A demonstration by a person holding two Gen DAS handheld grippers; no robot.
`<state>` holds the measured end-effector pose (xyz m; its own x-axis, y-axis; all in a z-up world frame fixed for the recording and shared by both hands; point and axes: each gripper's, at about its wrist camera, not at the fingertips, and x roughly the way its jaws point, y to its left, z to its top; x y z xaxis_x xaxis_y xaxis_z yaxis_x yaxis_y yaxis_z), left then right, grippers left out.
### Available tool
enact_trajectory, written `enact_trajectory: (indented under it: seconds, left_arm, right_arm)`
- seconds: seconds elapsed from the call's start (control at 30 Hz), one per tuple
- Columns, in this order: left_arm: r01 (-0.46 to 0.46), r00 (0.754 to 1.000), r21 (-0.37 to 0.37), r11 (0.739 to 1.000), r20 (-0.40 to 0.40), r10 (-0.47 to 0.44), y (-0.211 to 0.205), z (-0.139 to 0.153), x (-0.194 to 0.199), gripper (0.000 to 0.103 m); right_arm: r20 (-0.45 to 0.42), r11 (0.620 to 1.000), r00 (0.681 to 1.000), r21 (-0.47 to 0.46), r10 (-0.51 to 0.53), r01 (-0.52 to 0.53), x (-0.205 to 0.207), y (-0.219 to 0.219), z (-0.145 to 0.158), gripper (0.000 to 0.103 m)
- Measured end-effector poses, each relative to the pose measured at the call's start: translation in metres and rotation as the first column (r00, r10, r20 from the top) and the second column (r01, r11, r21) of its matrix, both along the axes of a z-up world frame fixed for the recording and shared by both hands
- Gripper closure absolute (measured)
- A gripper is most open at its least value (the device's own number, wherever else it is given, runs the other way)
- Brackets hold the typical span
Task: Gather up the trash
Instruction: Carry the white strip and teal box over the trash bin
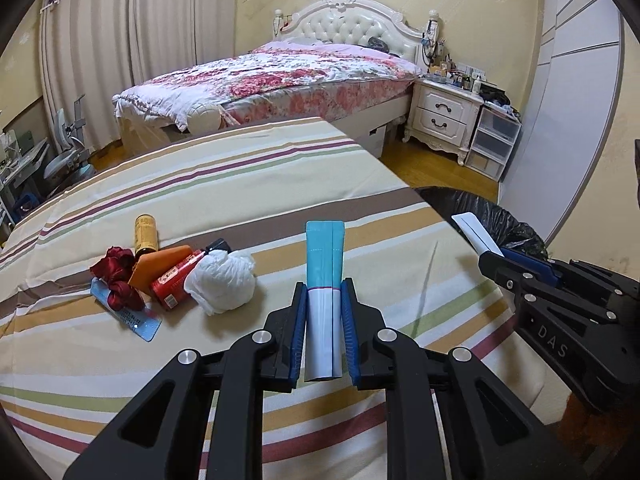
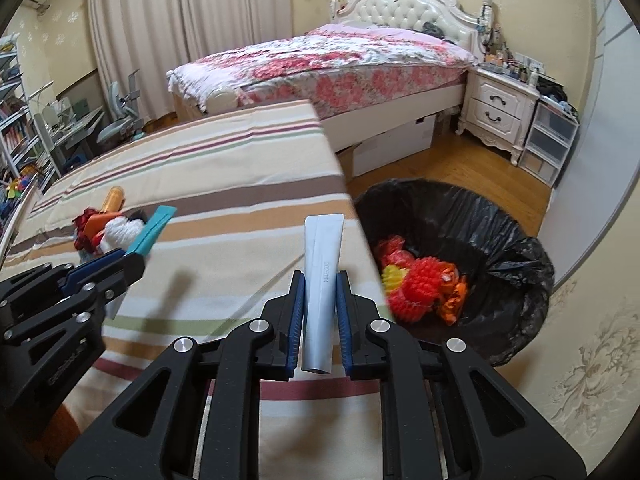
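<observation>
surface: I'm working over a striped cloth [image 1: 224, 184] covering a table, cream with tan, brown, maroon and green bands.
room: bedroom; floral bed [image 1: 280, 76] far behind with white tufted headboard, white nightstand [image 1: 444, 114] far right, plastic drawer unit [image 1: 494, 140] beside it, curtains [image 1: 120, 40] far left, wood floor.
trash pile: left part of the cloth, items touching — crumpled white tissue wad [image 1: 222, 280], red can [image 1: 174, 282] lying down, orange packet [image 1: 160, 266], yellow bottle [image 1: 145, 234] on its side, dark red ribbon bundle [image 1: 116, 276], light blue card [image 1: 134, 318] underneath.
bin: black-lined trash bin [image 2: 516, 264] on the floor just off the cloth's right edge; red and orange wrappers [image 2: 424, 284] already inside.
left gripper [image 1: 324, 292]: my jaws nearly closed, clamping a teal-and-white tube [image 1: 325, 276] between the blue pads; tube sticks out forward, teal end far, above the cloth's near middle.
right gripper [image 2: 318, 284]: jaws nearly closed, clamping a plain white tube [image 2: 320, 264] upright between the pads; held over the cloth's right edge, just beside the bin, not over the opening yet.
spacing: two grippers side by side, apart, not touching.
</observation>
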<state>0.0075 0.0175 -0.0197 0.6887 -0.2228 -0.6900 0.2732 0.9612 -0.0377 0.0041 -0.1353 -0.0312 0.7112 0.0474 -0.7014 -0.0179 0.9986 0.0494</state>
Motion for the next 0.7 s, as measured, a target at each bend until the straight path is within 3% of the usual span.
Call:
enact_trajectory:
  seconds: [0.37, 0.7]
  left_arm:
    - [0.096, 0.995, -0.024, 0.995, 0.043, -0.095, -0.046, 0.014, 0.017, 0.085]
    - [0.157, 0.986, -0.017, 0.987, 0.060, -0.155, -0.094, 0.012, 0.043, 0.085]
  right_arm:
    - [0.031, 0.989, 0.988, -0.005, -0.149, 0.150, 0.014, -0.057, 0.006, 0.087]
    - [0.029, 0.977, 0.976, 0.009, -0.214, 0.214, 0.030, -0.081, 0.002, 0.087]
